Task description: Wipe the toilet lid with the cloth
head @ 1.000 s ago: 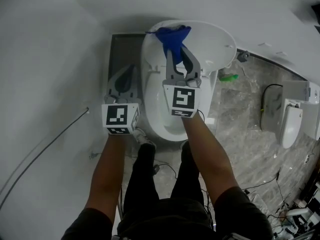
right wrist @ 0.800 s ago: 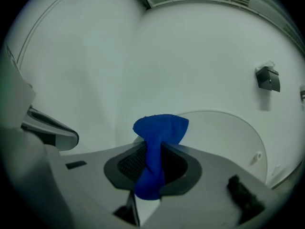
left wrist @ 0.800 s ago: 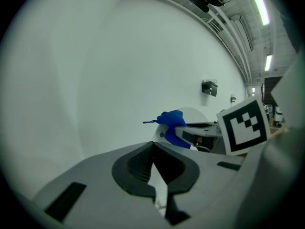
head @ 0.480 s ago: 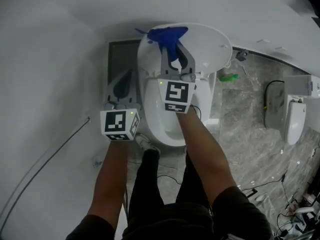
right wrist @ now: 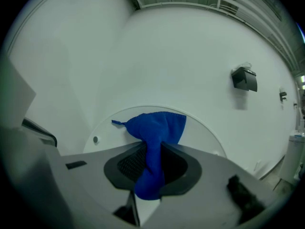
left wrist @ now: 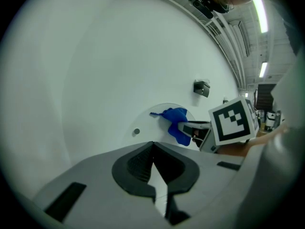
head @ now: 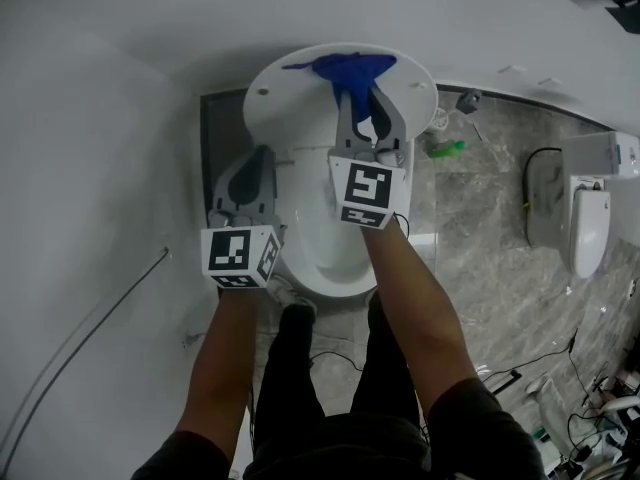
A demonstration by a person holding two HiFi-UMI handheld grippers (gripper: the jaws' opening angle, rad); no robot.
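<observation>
**Right gripper (head: 365, 96) holds blue cloth (head: 345, 68) on raised toilet lid (head: 285, 93)**

Your right gripper clamps the cloth, bunched against the upright lid's upper part. Your left gripper (head: 258, 160) is closed, empty, beside the toilet bowl (head: 325, 243). A weak pinch or a snag on the lid's edge could drop the cloth into the open bowl, which looks empty.

Your blue cloth (head: 350, 67) looks soft, matt and fleecy against the toilet lid (head: 290, 98), which is smooth, glossy white. Your right gripper (head: 362, 98) and left gripper (head: 257, 156) show matt grey plastic, their black pads (left wrist: 138, 163) finely ribbed. The floor (head: 480, 268) gleams like polished grey stone.
</observation>
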